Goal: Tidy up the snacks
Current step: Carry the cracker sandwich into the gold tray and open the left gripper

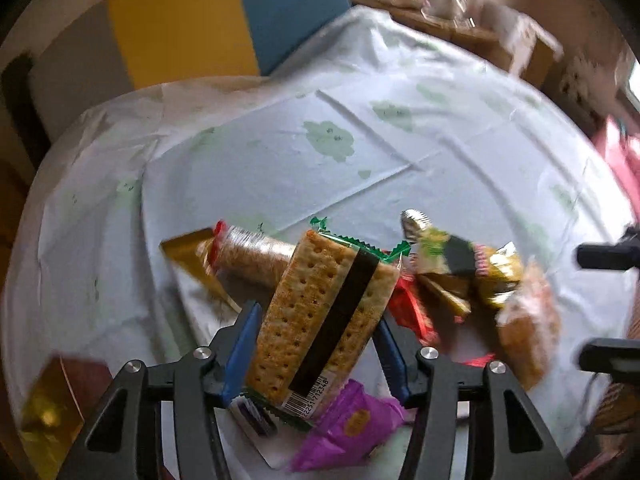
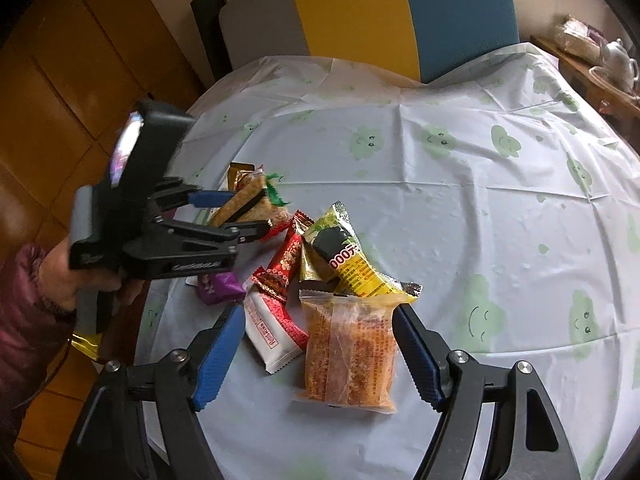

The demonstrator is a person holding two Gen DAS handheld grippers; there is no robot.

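- A big table (image 2: pixel 460 208) fills most of both views. It wears a white cloth with green smiley clouds on it.
- A chair (image 2: pixel 360 12) with grey, yellow and blue stripes stands at the far side of the table.
- A person's hand (image 2: pixel 66 276) in a dark red sleeve holds the left gripper (image 2: pixel 244 216) at the left edge of the table.
- The left gripper's blue fingers (image 1: pixel 242 344) sit on both sides of a cracker pack (image 1: pixel 320 320). The left one touches the pack's edge. I cannot tell if the right one presses it, so I cannot tell if the pack is held.
- The cracker pack is long, with a black stripe and a barcode, and it leans on the snack pile.
- The right gripper (image 2: pixel 320 348) has its jaws wide apart. An orange snack bag (image 2: pixel 348 356) lies flat on the cloth between them. The right finger is right at the bag's corner, and the left finger is apart from it.
- A yellow packet (image 2: pixel 352 256) rests just behind the orange bag, with its end on top of it.
- A red and white packet (image 2: pixel 276 332) lies just left of the orange bag.
- A red wrapper (image 2: pixel 286 258) lies against the yellow packet.
- A small purple packet (image 2: pixel 222 286) lies near the table edge, under the left gripper.
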